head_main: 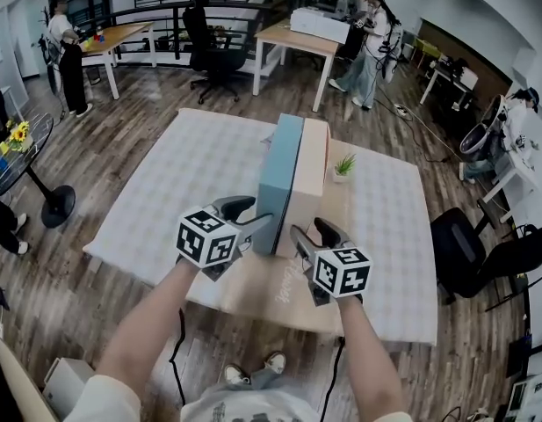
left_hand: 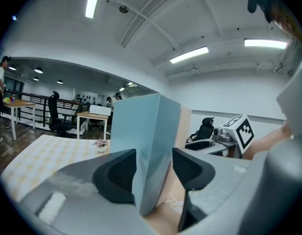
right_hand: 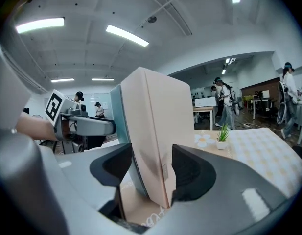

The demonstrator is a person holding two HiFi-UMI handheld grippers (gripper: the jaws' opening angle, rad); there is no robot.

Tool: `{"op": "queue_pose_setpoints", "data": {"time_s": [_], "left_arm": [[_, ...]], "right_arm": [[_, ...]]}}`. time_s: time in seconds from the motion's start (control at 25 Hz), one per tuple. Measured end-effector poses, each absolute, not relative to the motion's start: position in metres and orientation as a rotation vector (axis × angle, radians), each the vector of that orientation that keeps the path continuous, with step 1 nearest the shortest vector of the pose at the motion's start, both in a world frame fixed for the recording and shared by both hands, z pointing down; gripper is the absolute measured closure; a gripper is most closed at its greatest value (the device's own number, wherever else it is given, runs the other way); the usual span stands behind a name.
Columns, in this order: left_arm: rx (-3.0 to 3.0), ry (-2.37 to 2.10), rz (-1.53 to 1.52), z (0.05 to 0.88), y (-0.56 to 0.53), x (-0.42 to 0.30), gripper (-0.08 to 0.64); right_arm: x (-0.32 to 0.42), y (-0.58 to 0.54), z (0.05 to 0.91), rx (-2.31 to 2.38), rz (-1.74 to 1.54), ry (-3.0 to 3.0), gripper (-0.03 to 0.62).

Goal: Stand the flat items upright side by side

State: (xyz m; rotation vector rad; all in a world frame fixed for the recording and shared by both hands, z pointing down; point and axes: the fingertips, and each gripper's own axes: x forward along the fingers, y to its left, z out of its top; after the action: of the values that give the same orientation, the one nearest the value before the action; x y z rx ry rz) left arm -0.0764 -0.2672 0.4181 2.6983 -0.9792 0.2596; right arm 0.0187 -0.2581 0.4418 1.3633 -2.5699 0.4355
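Note:
Two flat boxes stand upright side by side on the table: a blue box on the left and a beige box pressed against its right face. Both rest on a flat tan board with print. My left gripper is at the blue box's near end; in the left gripper view the blue box fills the gap of that gripper and the pads sit against it. My right gripper is shut on the beige box's near end, which the right gripper view shows as the beige box between the pads of that gripper.
A small potted plant stands just right of the beige box. The white patterned cloth covers the table on both sides. A black office chair is off the right edge, a round black table to the left. People and desks are far behind.

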Motion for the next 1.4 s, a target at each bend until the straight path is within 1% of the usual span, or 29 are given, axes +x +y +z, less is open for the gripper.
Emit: {"op": "queue_pose_setpoints", "data": {"time_s": [0.24, 0.32, 0.36, 0.6, 0.68, 0.92, 1.04, 1.16, 1.2, 1.4], "left_arm": [[2.681, -1.086, 0.26, 0.407, -0.246, -0.083, 0.321], [2.663, -1.135, 0.242, 0.401, -0.239, -0.083, 0.351], [2.656, -1.153, 0.233, 0.398, -0.235, -0.082, 0.354], [2.636, -1.225, 0.237, 0.389, -0.206, -0.069, 0.422], [2.625, -1.256, 0.229, 0.383, -0.195, -0.063, 0.454], [2.621, -1.343, 0.266, 0.373, -0.158, -0.035, 0.48], [2.6, -1.37, 0.248, 0.368, -0.139, -0.024, 0.514], [2.607, -1.408, 0.3, 0.369, -0.122, -0.014, 0.543], [2.603, -1.42, 0.305, 0.37, -0.116, -0.013, 0.554], [2.581, -1.444, 0.293, 0.367, -0.098, -0.007, 0.555]], "right_arm": [[0.041, -0.228, 0.42, 1.519, 0.45, -2.518, 0.351], [0.05, -0.218, 0.415, 1.55, 0.43, -2.496, 0.356], [0.054, -0.214, 0.412, 1.566, 0.417, -2.482, 0.378], [0.082, -0.187, 0.392, 1.666, 0.378, -2.424, 0.442], [0.092, -0.176, 0.388, 1.673, 0.356, -2.417, 0.45], [0.134, -0.141, 0.378, 1.7, 0.343, -2.41, 0.505], [0.152, -0.122, 0.373, 1.698, 0.346, -2.42, 0.517], [0.165, -0.107, 0.373, 1.676, 0.344, -2.438, 0.592], [0.169, -0.102, 0.373, 1.668, 0.343, -2.442, 0.592], [0.185, -0.086, 0.367, 1.66, 0.333, -2.456, 0.592]]}}
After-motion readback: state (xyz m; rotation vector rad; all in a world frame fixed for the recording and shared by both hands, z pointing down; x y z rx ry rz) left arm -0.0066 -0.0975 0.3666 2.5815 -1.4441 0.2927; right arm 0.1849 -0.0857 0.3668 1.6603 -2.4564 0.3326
